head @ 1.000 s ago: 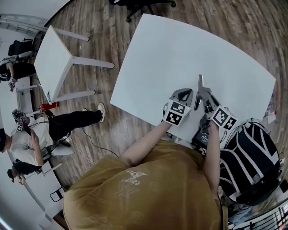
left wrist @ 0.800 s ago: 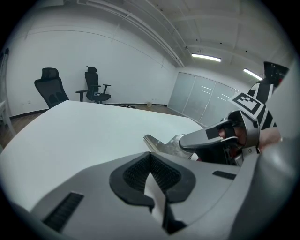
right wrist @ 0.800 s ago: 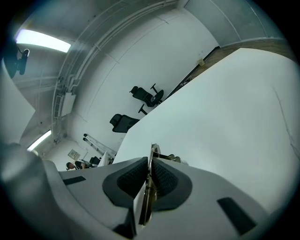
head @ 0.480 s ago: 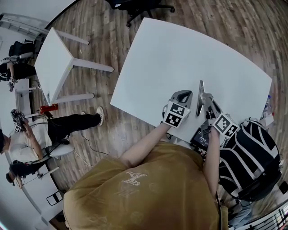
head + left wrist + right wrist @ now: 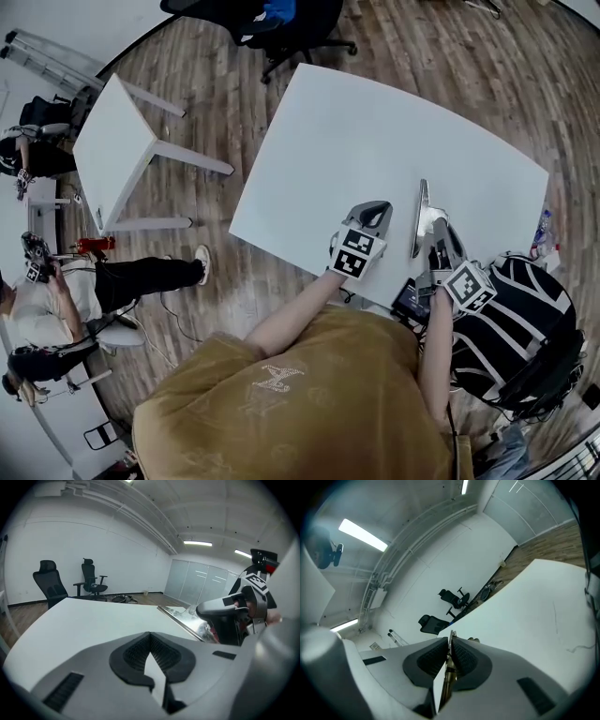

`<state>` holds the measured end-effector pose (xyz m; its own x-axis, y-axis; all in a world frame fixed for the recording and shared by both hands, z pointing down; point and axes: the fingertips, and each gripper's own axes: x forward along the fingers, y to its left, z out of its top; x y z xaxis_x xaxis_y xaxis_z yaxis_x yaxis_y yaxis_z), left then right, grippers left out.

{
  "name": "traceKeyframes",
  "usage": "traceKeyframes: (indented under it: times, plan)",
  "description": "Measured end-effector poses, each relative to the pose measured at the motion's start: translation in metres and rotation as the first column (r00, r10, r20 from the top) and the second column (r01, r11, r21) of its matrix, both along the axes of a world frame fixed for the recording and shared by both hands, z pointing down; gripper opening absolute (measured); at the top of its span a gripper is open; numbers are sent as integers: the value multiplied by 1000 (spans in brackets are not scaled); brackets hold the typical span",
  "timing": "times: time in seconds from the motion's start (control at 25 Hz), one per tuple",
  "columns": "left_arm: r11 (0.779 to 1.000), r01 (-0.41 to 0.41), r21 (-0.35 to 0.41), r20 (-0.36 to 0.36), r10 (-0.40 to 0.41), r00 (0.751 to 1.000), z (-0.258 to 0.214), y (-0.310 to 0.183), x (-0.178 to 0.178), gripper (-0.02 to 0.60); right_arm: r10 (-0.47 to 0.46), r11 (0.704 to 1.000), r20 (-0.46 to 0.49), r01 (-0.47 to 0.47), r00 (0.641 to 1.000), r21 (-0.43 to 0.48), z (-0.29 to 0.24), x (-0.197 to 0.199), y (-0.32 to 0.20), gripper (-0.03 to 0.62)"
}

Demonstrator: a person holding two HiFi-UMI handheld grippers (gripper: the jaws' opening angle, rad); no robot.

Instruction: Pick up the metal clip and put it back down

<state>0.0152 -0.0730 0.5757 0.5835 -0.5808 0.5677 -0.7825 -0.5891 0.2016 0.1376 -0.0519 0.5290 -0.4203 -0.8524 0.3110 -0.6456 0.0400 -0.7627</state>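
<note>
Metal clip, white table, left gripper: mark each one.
metal clip (image 5: 420,220), head view, middle of the strip.
white table (image 5: 375,122), head view, bare top.
left gripper (image 5: 150,635), left gripper view, where its jaws meet.

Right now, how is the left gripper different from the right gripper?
The right gripper pinches the long shiny metal clip; the left gripper is shut on nothing. The left gripper sits apart from the clip; the right gripper touches it. Both are grey.

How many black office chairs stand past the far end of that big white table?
2. One black office chair stands past the white table's far edge; the second stands beside it, by the wall. Others may sit out of frame.
</note>
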Motion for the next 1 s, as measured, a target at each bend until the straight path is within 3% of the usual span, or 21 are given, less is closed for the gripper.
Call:
traceKeyframes:
  times: [0.36,0.68,1.0]
  plan:
    - [996,9,92,-104,1,995,-60,-3,13,8,90,978,-64,-75,994,197,-78,15,6,31]
    - [987,37,155,-172,-10,985,-92,-3,13,6,92,962,-186,-39,978,271,-100,11,19,29]
    - [980,42,195,-204,-1,979,-116,1,10,6,116,933,-338,14,934,360,-131,-4,25,29]
